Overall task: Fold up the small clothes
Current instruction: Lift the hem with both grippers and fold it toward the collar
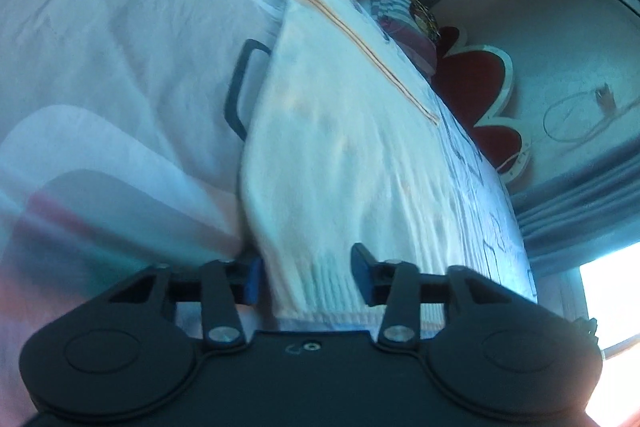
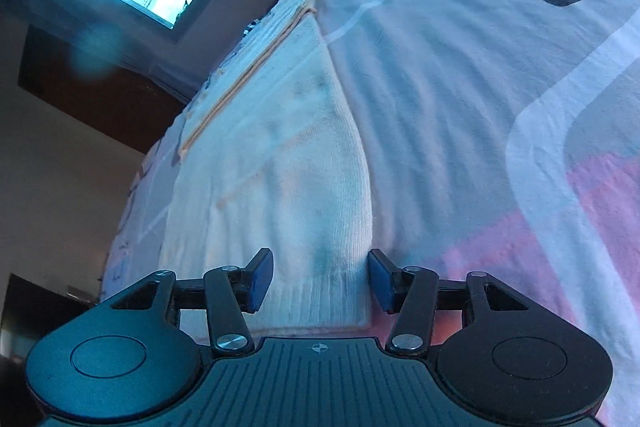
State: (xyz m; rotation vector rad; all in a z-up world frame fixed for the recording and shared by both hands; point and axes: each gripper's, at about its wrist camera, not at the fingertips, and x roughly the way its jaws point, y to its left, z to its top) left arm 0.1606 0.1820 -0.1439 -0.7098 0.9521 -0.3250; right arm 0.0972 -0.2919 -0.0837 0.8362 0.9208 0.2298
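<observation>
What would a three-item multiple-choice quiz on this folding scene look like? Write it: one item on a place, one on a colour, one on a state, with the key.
1. Where does the white knit garment lie?
A. Hanging from a window
B. Flat on the patterned bedsheet
C. Inside a drawer

2. What colour are the pads on the right gripper?
A. Blue
B. Yellow
C. Red

3. How does the left gripper stand at the garment's ribbed hem?
A. Clamped shut with nothing near it
B. Out of view
C. Jaws apart, with the hem between them

Key:
1 B: the garment is spread on the sheet in both views.
2 A: both pad faces show blue.
3 C: a clear gap shows between the fingers, with ribbed knit lying in it.
</observation>
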